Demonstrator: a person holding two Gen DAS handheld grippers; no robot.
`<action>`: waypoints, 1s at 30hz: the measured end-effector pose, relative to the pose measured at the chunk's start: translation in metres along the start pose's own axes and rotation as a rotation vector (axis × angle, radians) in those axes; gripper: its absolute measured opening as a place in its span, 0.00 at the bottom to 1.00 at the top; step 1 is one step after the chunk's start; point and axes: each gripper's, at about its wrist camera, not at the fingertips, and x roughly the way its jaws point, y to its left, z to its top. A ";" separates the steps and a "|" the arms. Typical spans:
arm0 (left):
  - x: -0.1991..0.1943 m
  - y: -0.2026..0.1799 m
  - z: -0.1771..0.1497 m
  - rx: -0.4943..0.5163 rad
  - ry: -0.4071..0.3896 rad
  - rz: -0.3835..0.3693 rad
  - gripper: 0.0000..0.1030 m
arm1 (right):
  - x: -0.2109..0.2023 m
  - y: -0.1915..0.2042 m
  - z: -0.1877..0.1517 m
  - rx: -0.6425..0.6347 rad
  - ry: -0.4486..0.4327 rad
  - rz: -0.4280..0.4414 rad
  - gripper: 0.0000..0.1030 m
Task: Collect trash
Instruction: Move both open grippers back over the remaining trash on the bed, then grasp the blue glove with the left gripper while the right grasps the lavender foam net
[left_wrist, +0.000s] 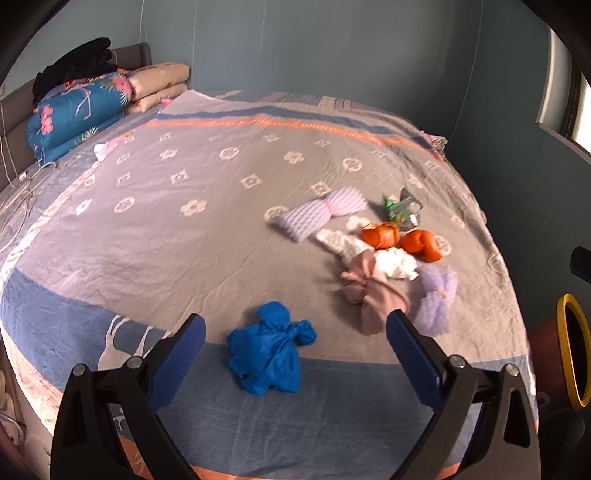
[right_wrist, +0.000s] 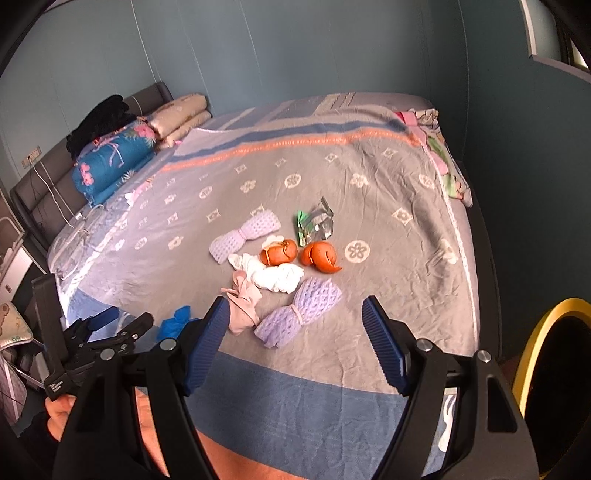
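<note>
Trash lies on the bed: a knotted blue bag (left_wrist: 267, 350) (right_wrist: 173, 321), a pink knotted bag (left_wrist: 369, 291) (right_wrist: 242, 301), a white crumpled bag (left_wrist: 395, 262) (right_wrist: 277, 275), two purple foam nets (left_wrist: 436, 299) (left_wrist: 317, 216) (right_wrist: 299, 314) (right_wrist: 243, 236), two orange peels (left_wrist: 382, 236) (left_wrist: 421, 245) (right_wrist: 279, 251) (right_wrist: 319, 256) and a shiny green wrapper (left_wrist: 400, 210) (right_wrist: 314, 223). My left gripper (left_wrist: 295, 328) is open and empty, just above the blue bag. My right gripper (right_wrist: 295, 314) is open and empty, over the near purple net. The left gripper also shows in the right wrist view (right_wrist: 122, 325).
A yellow-rimmed dark bin (left_wrist: 572, 347) (right_wrist: 554, 369) stands at the bed's right side. Folded quilts (left_wrist: 77, 110) (right_wrist: 114, 158) and pillows (left_wrist: 159, 85) are stacked at the headboard. A cable (right_wrist: 55, 192) lies at the far left. More bedding (right_wrist: 443, 158) hangs off the far right edge.
</note>
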 end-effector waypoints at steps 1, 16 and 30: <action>0.004 0.004 -0.002 -0.008 0.008 0.003 0.92 | 0.006 0.001 -0.001 0.002 0.010 0.004 0.73; 0.053 0.031 -0.014 -0.050 0.111 0.044 0.92 | 0.108 0.004 -0.009 0.039 0.180 -0.001 0.74; 0.090 0.043 -0.020 -0.094 0.235 0.026 0.92 | 0.184 -0.008 -0.019 0.149 0.335 -0.014 0.63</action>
